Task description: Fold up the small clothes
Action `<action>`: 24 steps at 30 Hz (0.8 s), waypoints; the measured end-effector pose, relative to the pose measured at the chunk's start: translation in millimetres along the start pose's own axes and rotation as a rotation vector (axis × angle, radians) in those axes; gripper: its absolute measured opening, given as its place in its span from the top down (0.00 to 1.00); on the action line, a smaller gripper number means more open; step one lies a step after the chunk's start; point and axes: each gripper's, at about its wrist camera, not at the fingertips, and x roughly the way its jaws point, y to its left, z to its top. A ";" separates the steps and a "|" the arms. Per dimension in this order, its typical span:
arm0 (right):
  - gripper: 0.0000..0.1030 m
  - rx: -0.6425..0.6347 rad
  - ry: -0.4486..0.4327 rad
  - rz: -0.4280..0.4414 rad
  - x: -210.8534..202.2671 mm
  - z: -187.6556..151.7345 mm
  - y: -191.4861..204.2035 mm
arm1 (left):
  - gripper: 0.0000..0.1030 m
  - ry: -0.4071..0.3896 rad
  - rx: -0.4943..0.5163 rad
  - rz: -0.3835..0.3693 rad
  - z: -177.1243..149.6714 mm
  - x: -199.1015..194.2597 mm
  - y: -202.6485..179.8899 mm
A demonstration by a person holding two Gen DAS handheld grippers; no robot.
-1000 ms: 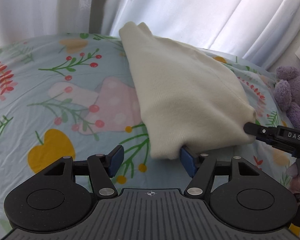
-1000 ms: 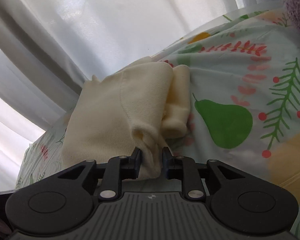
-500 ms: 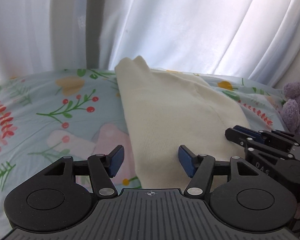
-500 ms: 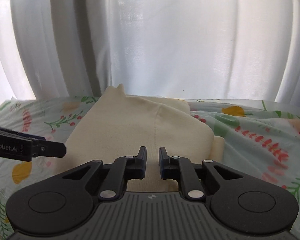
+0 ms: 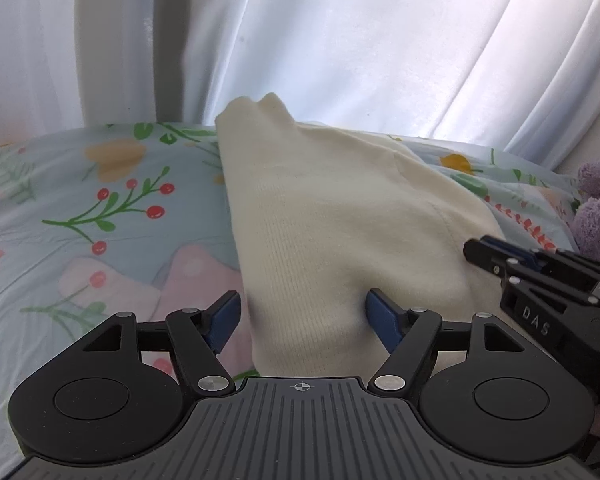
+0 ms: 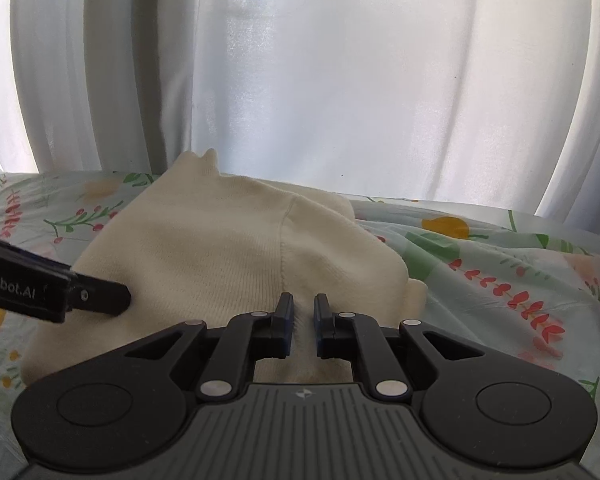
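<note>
A cream knit garment lies folded on the flowery bedsheet, its far corner poking up toward the curtain. My left gripper hovers over its near edge, jaws wide and still opening. The cloth lies under and between the blue pads without being pinched. In the right wrist view the same garment spreads flat below my right gripper, which is shut, with only a thin slit between its fingers and nothing in it. Each gripper shows in the other's view: the right gripper to the right, the left gripper to the left.
White curtains hang along the far side of the bed. A purple plush toy sits at the right edge of the sheet. Bare sheet lies right of the garment.
My right gripper let go of the bunched cloth corner, rolled level and shut. Both grippers drew back from the garment, which now lies flatter. The left jaws spread wider.
</note>
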 end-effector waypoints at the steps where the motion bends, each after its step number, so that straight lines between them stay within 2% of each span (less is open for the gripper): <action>1: 0.91 0.008 -0.016 0.002 -0.8 4.4 0.7 | 0.26 -0.001 -0.002 0.000 -0.4 -0.1 -1.0; 5: 0.90 -0.035 -0.033 0.010 11.3 22.5 8.6 | 0.25 -0.009 0.016 0.010 -2.0 0.5 -4.9; 9: 0.90 -0.072 0.004 0.009 42.6 30.2 12.2 | 0.24 -0.005 0.015 0.006 -1.8 1.6 -4.3; 11: 0.89 -0.070 0.002 -0.059 58.4 24.9 6.3 | 0.23 -0.004 0.007 -0.012 -2.5 1.9 -1.0; 13: 0.89 0.023 -0.010 -0.118 68.9 17.0 -12.0 | 0.23 -0.001 -0.010 -0.036 -3.6 0.3 4.3; 15: 0.89 0.148 -0.015 -0.081 63.0 14.5 -29.4 | 0.23 0.007 -0.029 -0.064 -3.5 -3.1 11.7; 17: 0.87 0.167 -0.019 -0.120 52.9 12.4 -35.8 | 0.23 0.009 -0.057 -0.090 -3.4 -8.3 22.3; 18: 0.84 0.176 -0.014 -0.147 45.1 10.7 -40.2 | 0.24 0.005 -0.074 -0.101 -3.2 -11.6 29.0; 19: 0.69 0.202 -0.014 -0.156 34.6 7.6 -48.3 | 0.24 -0.006 -0.090 -0.116 -3.2 -15.1 35.7; 20: 0.59 0.237 -0.018 -0.143 26.0 3.6 -58.0 | 0.24 -0.015 -0.104 -0.130 -2.8 -17.2 41.5; 22: 0.55 0.374 -0.013 -0.057 10.1 -7.8 -88.0 | 0.24 -0.010 -0.140 -0.171 0.1 -15.5 54.1; 23: 0.54 0.450 0.002 0.005 6.5 -13.2 -102.6 | 0.24 0.000 -0.168 -0.191 1.6 -12.5 59.3; 24: 0.52 0.547 0.041 0.104 8.7 -18.8 -119.2 | 0.24 0.011 -0.209 -0.227 3.5 -7.7 64.5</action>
